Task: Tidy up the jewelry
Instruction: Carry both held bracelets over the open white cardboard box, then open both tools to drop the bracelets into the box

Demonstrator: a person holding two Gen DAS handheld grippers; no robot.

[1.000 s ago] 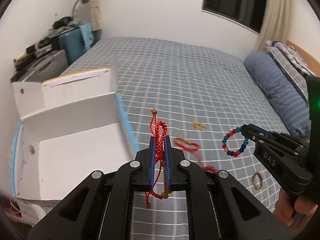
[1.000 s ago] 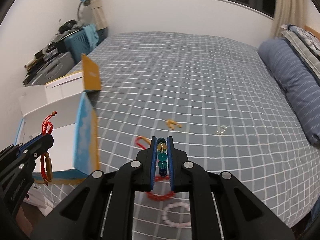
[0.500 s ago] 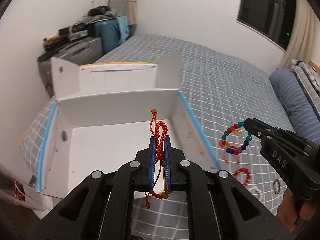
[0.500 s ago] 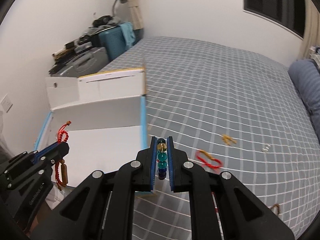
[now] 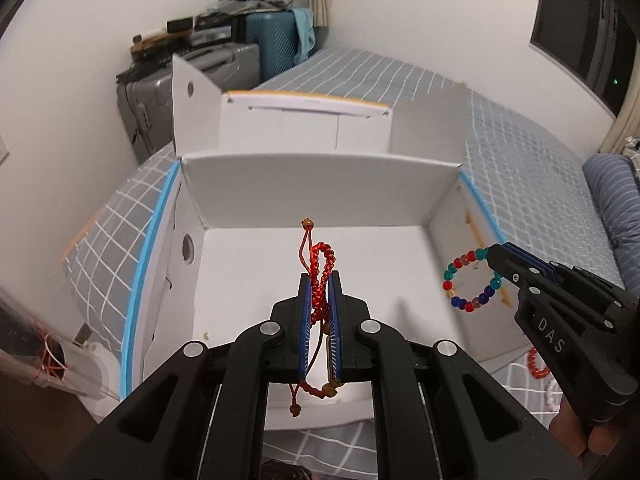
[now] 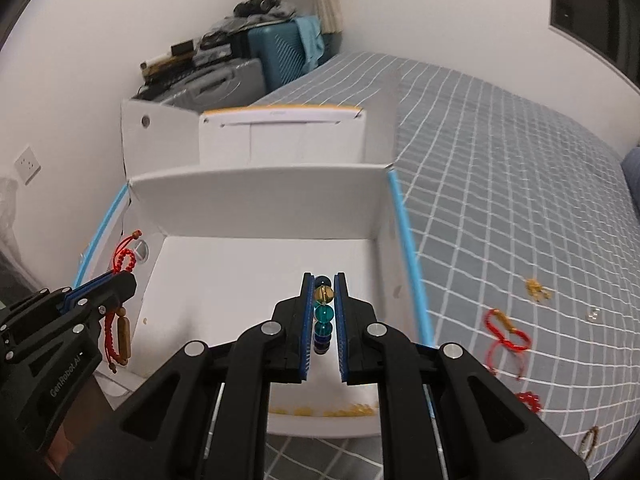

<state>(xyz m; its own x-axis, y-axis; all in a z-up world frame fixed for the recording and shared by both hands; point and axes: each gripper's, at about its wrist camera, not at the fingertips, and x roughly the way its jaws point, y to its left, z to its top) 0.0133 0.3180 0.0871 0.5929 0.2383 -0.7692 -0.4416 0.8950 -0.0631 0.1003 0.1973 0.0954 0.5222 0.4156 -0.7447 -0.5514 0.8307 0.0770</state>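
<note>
bed [image 6: 520, 208]: grey cover with a white grid, soft and creased; carries the box and the loose jewelry.
box [image 5: 320, 184]: open white cardboard, matte walls, blue tape along the top side edges, round finger holes in the left wall and the raised flap; sits at the corner of the bed.
suitcases [image 5: 276, 48]: teal ribbed hard shell beside a grey one against the wall, clutter stacked on top.
left gripper [image 5: 319, 296]: black plastic, blue ribbed pads; jaws closed on the red cord bracelet, held over the box floor.
right gripper [image 6: 323, 300]: same build; jaws clamped on the bead bracelet, over the box interior near its right wall.
red cord bracelet [image 5: 320, 272]: knotted red cord, small tan end beads, loose tails hanging below the jaws.
bead bracelet [image 5: 472, 280]: ring of round glossy beads in teal, red, blue and amber, hanging free from the jaw tips.
left view only: full ring shape of the bead bracelet; striped blue pillow [image 5: 616, 208] at right.
right view only: long tan tube bead on the cord bracelet; loose red cord piece [image 6: 506, 332], gold piece [image 6: 538, 290] and red bead loop [image 6: 528, 402] on the bed right of the box; small yellow beads [image 6: 328, 411] along the box's near wall.
</note>
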